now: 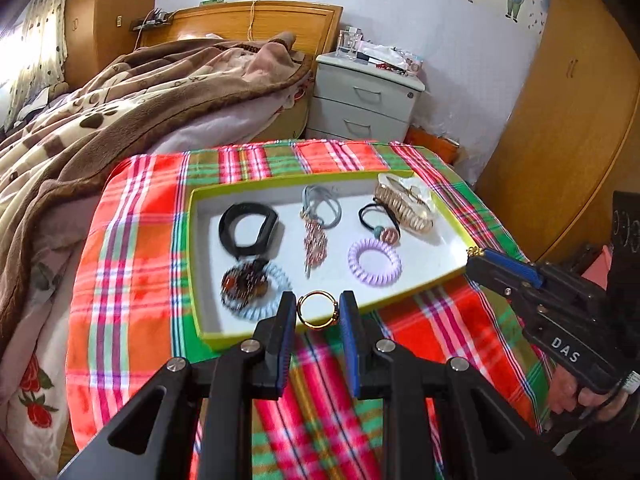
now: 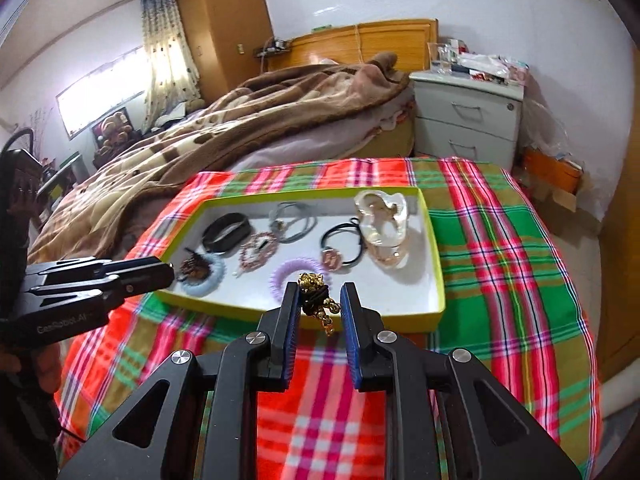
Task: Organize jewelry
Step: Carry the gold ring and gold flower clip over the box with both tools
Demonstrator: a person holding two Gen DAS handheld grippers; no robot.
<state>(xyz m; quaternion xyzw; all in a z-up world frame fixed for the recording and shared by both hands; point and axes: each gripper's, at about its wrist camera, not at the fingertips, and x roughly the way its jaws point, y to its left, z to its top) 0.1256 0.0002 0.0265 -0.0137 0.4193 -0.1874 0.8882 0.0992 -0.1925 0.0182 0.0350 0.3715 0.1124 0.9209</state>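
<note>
Left hand-held gripper point(image 1: 318, 312) pinches a ring point(image 1: 317, 309) across its band, right hand-held gripper point(image 2: 320, 300) clamps a floppy beaded tie point(image 2: 318, 294); both hover over the tray's point(image 2: 436, 280) near edge. Light, slippery stuff.

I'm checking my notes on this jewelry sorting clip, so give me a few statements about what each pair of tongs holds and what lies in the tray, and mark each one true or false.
1. The left tongs hold a thin gold ring. True.
2. The right tongs are empty. False: they grip a black cord with gold beads.
3. A lilac spiral hair tie lies in the shallow white tray with a lime-green rim. True.
4. The tray sits on bare wood. False: it rests on a red, green and orange plaid cloth.
5. A black band lies in the tray. True.
</note>
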